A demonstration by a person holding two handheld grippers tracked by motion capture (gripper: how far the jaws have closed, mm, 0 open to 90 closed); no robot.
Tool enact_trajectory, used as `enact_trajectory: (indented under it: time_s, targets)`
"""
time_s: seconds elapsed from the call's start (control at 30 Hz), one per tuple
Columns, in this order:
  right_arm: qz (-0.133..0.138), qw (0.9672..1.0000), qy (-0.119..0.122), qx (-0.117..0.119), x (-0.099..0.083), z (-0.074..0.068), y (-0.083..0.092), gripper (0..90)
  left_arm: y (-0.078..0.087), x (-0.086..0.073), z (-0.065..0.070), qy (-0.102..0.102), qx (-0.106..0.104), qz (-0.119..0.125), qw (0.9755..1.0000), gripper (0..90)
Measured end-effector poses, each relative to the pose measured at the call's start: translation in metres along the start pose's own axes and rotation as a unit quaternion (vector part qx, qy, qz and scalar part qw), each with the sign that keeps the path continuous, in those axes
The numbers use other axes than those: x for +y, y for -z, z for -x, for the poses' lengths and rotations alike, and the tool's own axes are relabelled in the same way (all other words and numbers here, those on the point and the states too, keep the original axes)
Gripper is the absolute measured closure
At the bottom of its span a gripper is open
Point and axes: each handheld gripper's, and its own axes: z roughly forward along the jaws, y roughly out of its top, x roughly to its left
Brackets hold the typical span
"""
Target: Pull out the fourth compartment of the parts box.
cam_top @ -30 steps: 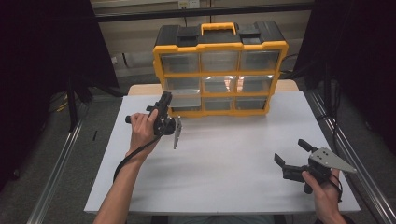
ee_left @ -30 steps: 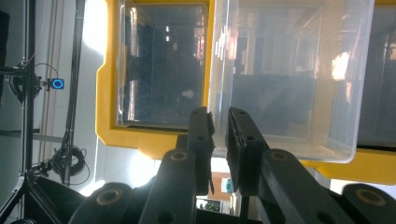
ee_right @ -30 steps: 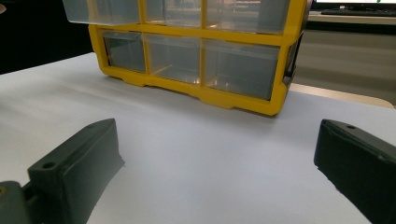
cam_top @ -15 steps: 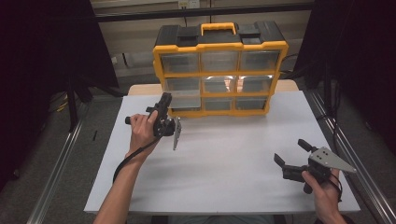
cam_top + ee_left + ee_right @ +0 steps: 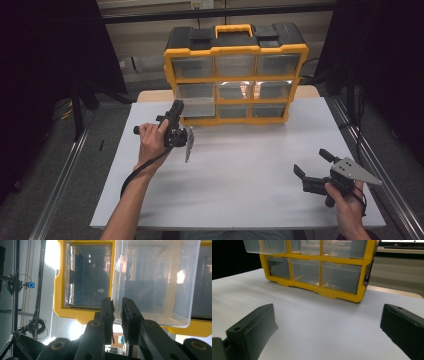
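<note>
Now, left to right:
Left gripper (image 5: pixel 176 111): at the organiser's middle-left drawer; jaws drawn together on the clear drawer (image 5: pixel 152 280) front lip, as the left gripper view shows.
Drawer: pulled out a little from the yellow organiser (image 5: pixel 235 75); organiser stands at the back of the white counter (image 5: pixel 240 165).
Right gripper (image 5: pixel 311 163): held over the counter's right front, well apart from the organiser; jaws wide apart, nothing between.
</note>
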Motion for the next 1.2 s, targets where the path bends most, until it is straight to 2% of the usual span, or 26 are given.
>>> enact_trajectory:
  time_s: [0.07,0.1,0.13,0.23,0.27,0.33,0.4,0.47,0.5,0.53,0.57,0.67,0.7,0.73,0.77,0.8,1.07,1.2]
  targets:
    - [0.0,1.0,0.0,0.001,0.0,0.0,0.0,0.0,0.001,0.0,-0.001,-0.003,-0.001,0.003,1.0,80.6]
    - [0.0,1.0,0.0,0.002,0.0,0.0,0.0,0.0,0.0,-0.001,0.001,0.003,0.003,0.013,0.9999,80.6]
    - [0.0,1.0,-0.001,-0.001,0.0,0.0,0.0,0.0,0.002,0.0,-0.001,0.0,-0.004,0.003,1.0,80.6]
    - [0.001,1.0,0.0,-0.001,0.0,0.0,0.001,0.0,0.004,0.0,-0.002,0.021,-0.004,0.006,0.9998,80.0]
    - [0.002,1.0,0.0,0.0,0.0,0.0,0.0,0.0,0.004,0.0,-0.003,0.011,-0.002,0.006,0.9999,80.1]
    - [0.003,1.0,0.001,0.0,0.0,0.0,0.0,0.0,0.004,0.0,-0.002,0.015,0.0,0.001,0.9999,80.1]
    - [0.002,1.0,0.003,0.0,0.0,0.0,0.0,0.0,0.004,0.0,-0.001,0.009,0.003,0.011,0.9999,80.3]
    - [0.003,1.0,0.003,0.0,0.0,0.0,0.001,0.0,0.006,0.001,-0.002,0.003,-0.001,0.007,1.0,80.4]
    - [0.002,1.0,0.002,0.001,0.0,0.0,0.001,0.0,0.008,0.0,-0.001,0.008,-0.001,0.008,0.9999,80.3]
    - [0.002,1.0,0.001,0.001,0.0,0.0,0.001,0.0,0.009,0.0,-0.002,0.002,0.0,0.006,1.0,80.4]
    - [0.001,1.0,0.0,0.001,0.0,0.0,0.001,0.0,0.01,0.001,-0.002,0.004,0.004,0.007,1.0,80.4]
    - [-0.001,1.0,0.0,0.001,0.0,0.0,0.0,0.0,0.011,0.0,-0.002,0.006,-0.003,0.01,0.9999,80.2]
    - [-0.002,1.0,0.002,0.001,0.0,-0.001,0.0,0.0,0.01,0.0,0.0,0.012,0.001,0.02,0.9997,80.1]
    - [-0.003,1.0,0.003,0.004,0.0,-0.001,0.0,0.0,0.011,0.001,-0.002,0.001,-0.002,0.016,0.9999,80.1]
    - [-0.002,1.0,0.004,0.003,0.0,-0.001,-0.001,0.0,0.012,0.002,-0.001,0.0,-0.004,0.006,1.0,80.0]
    - [-0.002,1.0,0.003,0.003,0.0,-0.002,-0.001,0.0,0.012,0.002,-0.001,-0.002,-0.003,0.007,1.0,79.9]
    - [-0.003,1.0,0.004,0.005,-0.001,-0.001,-0.001,0.0,0.013,0.001,0.001,0.003,-0.009,0.016,0.9998,79.3]
    - [-0.003,1.0,0.001,0.004,-0.001,-0.002,-0.001,0.0,0.013,0.0,0.001,0.013,-0.015,0.019,0.9996,78.7]
